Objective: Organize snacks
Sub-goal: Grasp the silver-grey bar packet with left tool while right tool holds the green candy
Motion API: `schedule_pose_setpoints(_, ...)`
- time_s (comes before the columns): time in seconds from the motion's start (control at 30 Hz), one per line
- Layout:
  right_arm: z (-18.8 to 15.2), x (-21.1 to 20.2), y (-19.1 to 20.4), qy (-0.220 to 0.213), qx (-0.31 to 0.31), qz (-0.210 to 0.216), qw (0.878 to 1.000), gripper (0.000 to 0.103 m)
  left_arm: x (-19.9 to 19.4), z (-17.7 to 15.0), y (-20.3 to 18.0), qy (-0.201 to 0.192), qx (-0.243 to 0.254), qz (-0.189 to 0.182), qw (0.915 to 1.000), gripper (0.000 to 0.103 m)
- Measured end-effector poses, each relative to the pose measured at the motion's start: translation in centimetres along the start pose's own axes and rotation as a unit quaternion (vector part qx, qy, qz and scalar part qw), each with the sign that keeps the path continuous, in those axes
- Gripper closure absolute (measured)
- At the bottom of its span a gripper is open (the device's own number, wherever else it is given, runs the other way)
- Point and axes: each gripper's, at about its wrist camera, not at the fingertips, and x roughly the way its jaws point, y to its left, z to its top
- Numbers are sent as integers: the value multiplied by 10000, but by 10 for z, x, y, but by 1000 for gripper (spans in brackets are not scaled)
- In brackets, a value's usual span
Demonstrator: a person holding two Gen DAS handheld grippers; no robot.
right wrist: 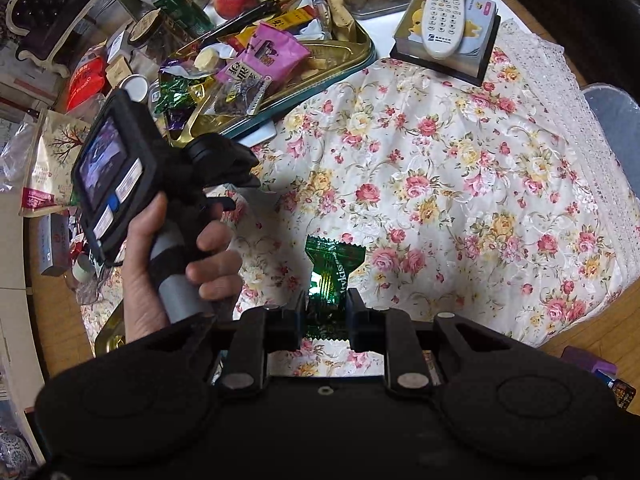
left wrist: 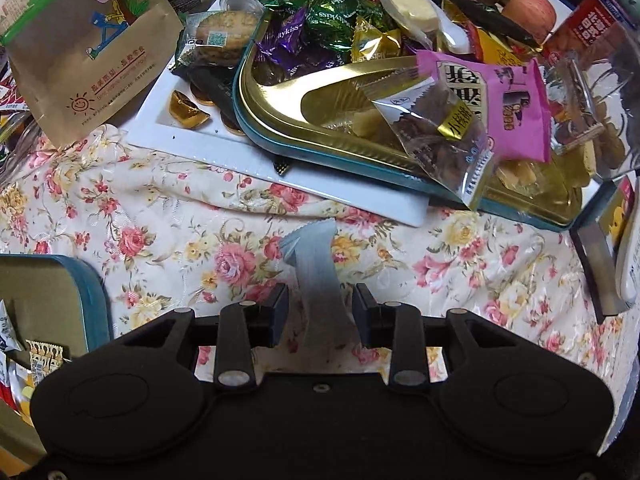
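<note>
The right tongs pinch a green Meltykiss candy by its lower body, so the slick foil could slide out if the grip eases. The left tongs stand part open around a pale translucent wrapper; whether they grip it I cannot tell. Both hover over the floral desk, near side of the gold tin heaped with snacks.

green candy upright, silver wrapper upright
</note>
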Motion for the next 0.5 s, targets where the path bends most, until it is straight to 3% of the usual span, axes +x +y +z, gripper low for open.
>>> schedule_pose_setpoints(0.1,0,3,3,35,-26,-28,10000,81,9,2,-5,96,45,208,9997,60)
schedule_pose_setpoints(0.37,1,5,9,84,-81,-32,9999,81,31,3,-9,482,-67,183,9987,60)
schedule_pose_setpoints(0.43,1,5,10,93,-76,-33,9999,81,31,3,-14,423,47,256,9988,60)
schedule_pose_setpoints(0.47,2,6,9,102,-63,-37,9999,81,32,4,-17,422,95,302,9986,63)
schedule_pose_setpoints(0.5,2,6,9,109,-56,-42,9999,81,33,5,-19,408,119,336,9985,72)
